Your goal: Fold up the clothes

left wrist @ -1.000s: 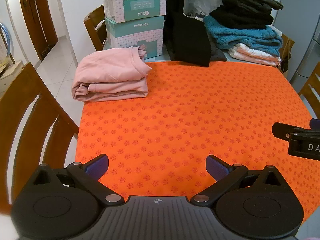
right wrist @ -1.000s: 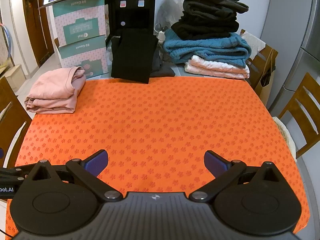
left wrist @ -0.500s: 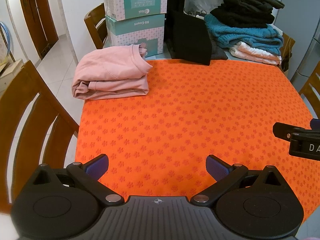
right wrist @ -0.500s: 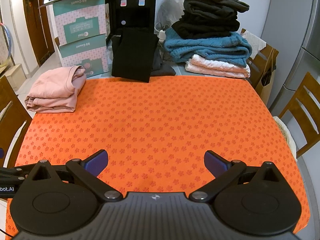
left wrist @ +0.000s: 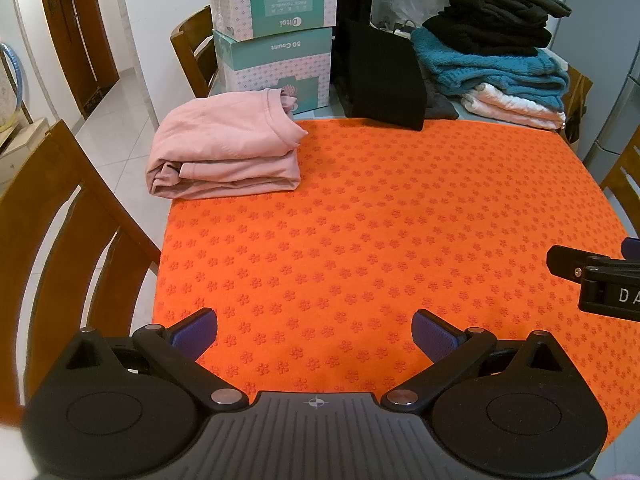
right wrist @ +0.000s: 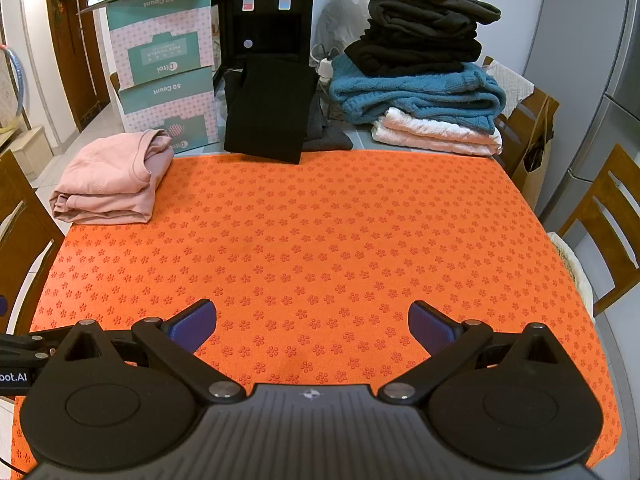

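A folded pink garment lies at the far left corner of the orange flowered mat; it also shows in the right wrist view. A folded black garment lies at the mat's far edge. My left gripper is open and empty above the mat's near edge. My right gripper is open and empty, also near the front edge. The right gripper's side shows in the left wrist view.
A stack of folded clothes, dark on teal on white, stands at the back right. Two tissue boxes and a black water dispenser stand behind the mat. Wooden chairs flank the table.
Both grippers stay open and almost still. The left wrist view has drifted slightly, with the far objects a little lower in the frame.
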A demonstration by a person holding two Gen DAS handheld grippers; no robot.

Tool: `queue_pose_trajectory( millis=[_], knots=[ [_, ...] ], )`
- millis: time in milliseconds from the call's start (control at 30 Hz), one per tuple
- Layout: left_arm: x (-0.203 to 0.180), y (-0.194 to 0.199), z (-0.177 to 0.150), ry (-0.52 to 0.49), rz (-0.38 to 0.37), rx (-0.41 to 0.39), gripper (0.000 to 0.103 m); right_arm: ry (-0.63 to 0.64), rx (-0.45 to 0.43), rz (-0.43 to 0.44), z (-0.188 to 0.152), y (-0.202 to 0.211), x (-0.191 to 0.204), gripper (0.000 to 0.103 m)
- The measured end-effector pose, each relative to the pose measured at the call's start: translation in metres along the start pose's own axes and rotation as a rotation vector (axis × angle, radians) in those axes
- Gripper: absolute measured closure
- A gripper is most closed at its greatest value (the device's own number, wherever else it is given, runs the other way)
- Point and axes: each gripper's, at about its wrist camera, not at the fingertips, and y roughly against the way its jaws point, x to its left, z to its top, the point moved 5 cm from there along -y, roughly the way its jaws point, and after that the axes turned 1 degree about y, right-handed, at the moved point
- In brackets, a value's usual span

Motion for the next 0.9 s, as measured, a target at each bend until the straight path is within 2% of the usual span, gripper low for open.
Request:
queue_pose_trajectory(
  millis=[900],
  knots=[
    [-0.001, -0.0011, -0.0011, -0.016, -0.004, 0.002, 0.0, -0.005, 0.016, -0.003, -0.0021, -0.0052, 0.0002, 0.0]
  ],
)
